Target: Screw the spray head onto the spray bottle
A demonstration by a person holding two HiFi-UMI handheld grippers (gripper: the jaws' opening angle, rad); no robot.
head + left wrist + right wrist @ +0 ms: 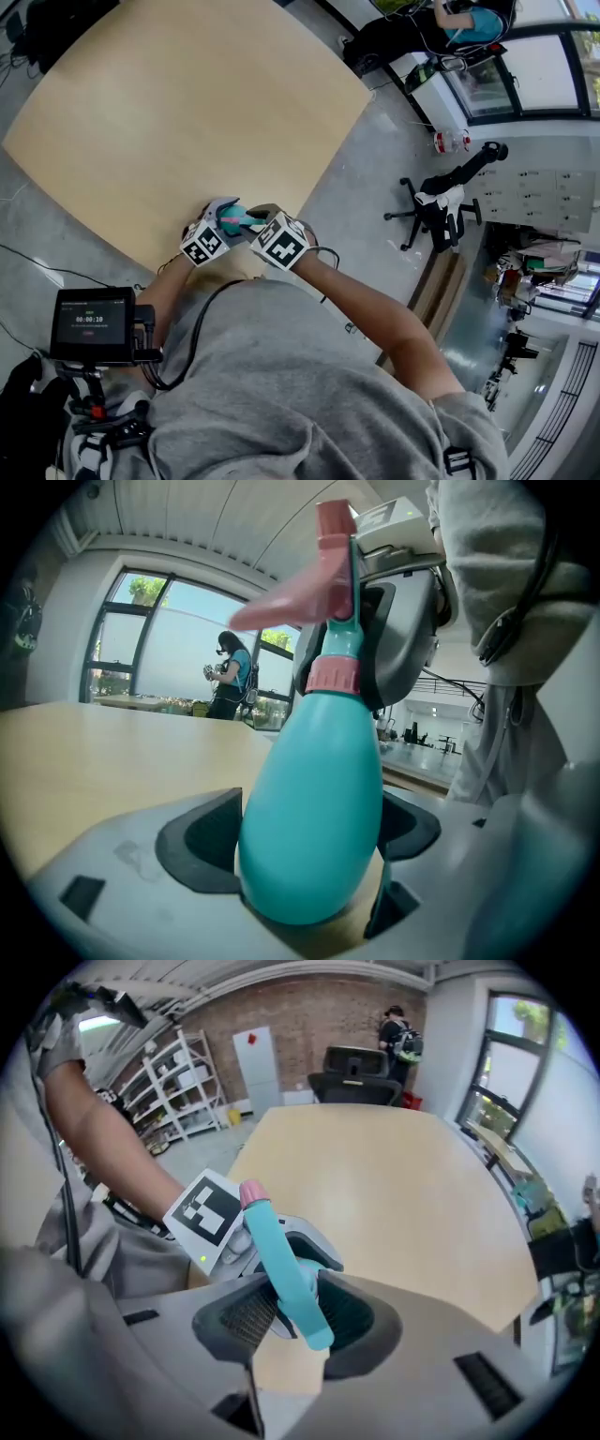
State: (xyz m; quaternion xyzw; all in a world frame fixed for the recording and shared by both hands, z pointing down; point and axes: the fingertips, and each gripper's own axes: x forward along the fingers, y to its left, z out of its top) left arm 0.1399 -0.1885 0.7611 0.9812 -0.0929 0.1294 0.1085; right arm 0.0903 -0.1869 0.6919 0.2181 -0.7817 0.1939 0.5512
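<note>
Left tool (309, 841) clamps spray bottle (314, 780), right tool (298, 1321) spray head (275, 1246); both half-hidden.

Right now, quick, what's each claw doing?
Left claw: closed on the teal bottle.
Right claw: closed on the spray head.

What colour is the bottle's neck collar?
Pink: the collar on the teal plastic spray bottle, clearest in the left gripper view.

Pale wooden table (187, 112), rounded corners, stands on grey polished floor (375, 197). Black cable (56, 267) lies on floor beside it.
</note>
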